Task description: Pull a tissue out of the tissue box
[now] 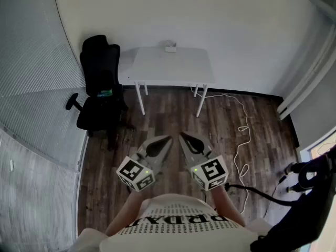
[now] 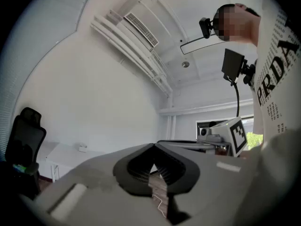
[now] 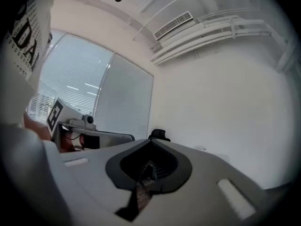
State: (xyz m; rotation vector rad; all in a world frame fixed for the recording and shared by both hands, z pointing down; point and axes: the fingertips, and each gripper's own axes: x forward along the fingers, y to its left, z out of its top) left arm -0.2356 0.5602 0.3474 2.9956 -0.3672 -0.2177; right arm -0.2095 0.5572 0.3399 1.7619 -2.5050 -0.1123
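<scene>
The person's printed white shirt [image 1: 173, 222] fills the bottom of the head view. Just beyond it both hands hold their tools close together, each with its marker cube [image 1: 135, 173] toward the body. The left tongs [image 1: 168, 139] are closed with only a small hollow behind the tips, and nothing is between them. The right tongs [image 1: 182, 136] are also fully closed and empty. The two sets of tips angle toward each other and stay just apart. They point roughly level, out over the floor toward the far wall.

Dark wood floor [image 1: 168, 119] lies between the tongs and the furniture. A black cable [image 1: 252, 190] runs off to the right toward dark gear [image 1: 310, 172] at the lower right. A thin white cable [image 1: 242, 135] snakes along the floor farther right, up toward the counter's right legs. A black office chair [image 1: 100, 88] stands just left of the counter, beside the window blinds [image 1: 31, 88].

The white counter [image 1: 173, 70] stands against the far wall, well apart from both tongs. The tissue box [image 1: 170, 47] sits at about the middle of the counter's far edge, next to the wall. Its long axis seems to run along that edge, but it is too small to tell which way its opening faces.
</scene>
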